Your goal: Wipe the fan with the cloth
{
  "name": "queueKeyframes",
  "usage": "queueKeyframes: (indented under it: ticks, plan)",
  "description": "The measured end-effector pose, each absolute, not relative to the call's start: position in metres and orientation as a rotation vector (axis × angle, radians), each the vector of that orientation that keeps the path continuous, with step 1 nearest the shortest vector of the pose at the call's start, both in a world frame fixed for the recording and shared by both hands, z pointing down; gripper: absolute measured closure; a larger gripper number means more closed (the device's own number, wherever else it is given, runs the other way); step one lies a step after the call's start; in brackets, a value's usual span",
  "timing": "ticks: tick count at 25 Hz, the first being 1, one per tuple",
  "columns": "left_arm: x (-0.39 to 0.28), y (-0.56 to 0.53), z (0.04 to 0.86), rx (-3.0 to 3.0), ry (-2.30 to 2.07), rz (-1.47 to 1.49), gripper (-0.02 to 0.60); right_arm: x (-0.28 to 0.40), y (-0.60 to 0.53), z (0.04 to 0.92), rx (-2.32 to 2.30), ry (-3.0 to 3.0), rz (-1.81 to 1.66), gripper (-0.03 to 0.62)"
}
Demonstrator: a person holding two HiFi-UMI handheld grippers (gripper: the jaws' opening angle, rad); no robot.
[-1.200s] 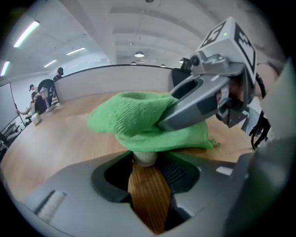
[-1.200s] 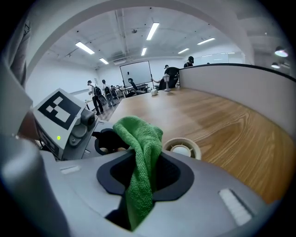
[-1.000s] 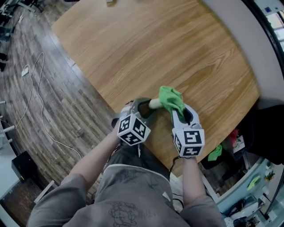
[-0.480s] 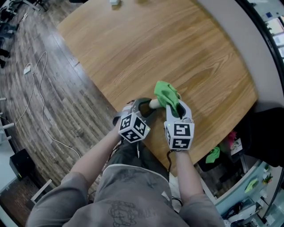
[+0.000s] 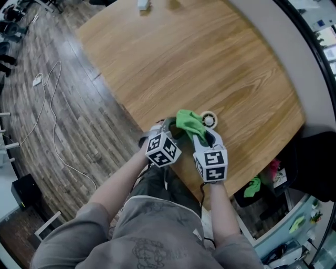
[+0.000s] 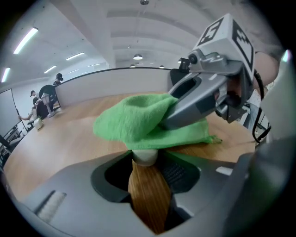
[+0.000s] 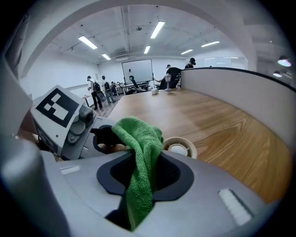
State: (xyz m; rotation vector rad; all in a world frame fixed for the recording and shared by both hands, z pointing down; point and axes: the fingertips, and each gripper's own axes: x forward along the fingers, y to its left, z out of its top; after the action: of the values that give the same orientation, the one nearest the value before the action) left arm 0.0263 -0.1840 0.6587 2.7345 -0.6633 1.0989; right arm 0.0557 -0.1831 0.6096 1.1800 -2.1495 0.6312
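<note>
A small hand fan lies near the wooden table's point(image 5: 210, 58) front edge. Its round white head point(image 5: 209, 120) point(image 7: 179, 147) shows bare. Its wood-coloured handle point(image 6: 147, 196) sits between the jaws of my left gripper point(image 5: 170, 131) point(image 6: 147, 171), which is shut on it. My right gripper point(image 5: 202, 137) point(image 7: 143, 176) is shut on a green cloth point(image 5: 187, 122) point(image 7: 141, 157). The cloth point(image 6: 143, 122) drapes over the fan's neck, just beyond the left jaws. The two grippers stand close together, side by side.
The table's front edge runs just under both grippers, with wood-plank floor and a white cable point(image 5: 47, 105) to the left. A small white object point(image 5: 143, 5) sits at the table's far edge. Another green rag point(image 5: 253, 185) lies below at the lower right.
My right gripper has carried the cloth left along the fan, off the head and onto the neck beside the left gripper. The fan's head is uncovered now. The left gripper kept still.
</note>
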Motion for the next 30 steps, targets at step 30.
queueKeyframes:
  ticks: [30]
  plan:
    - [-0.031, -0.199, 0.591, 2.493, -0.915, 1.002, 0.433, 0.163, -0.182, 0.463, 1.747, -2.016, 0.591, 0.496]
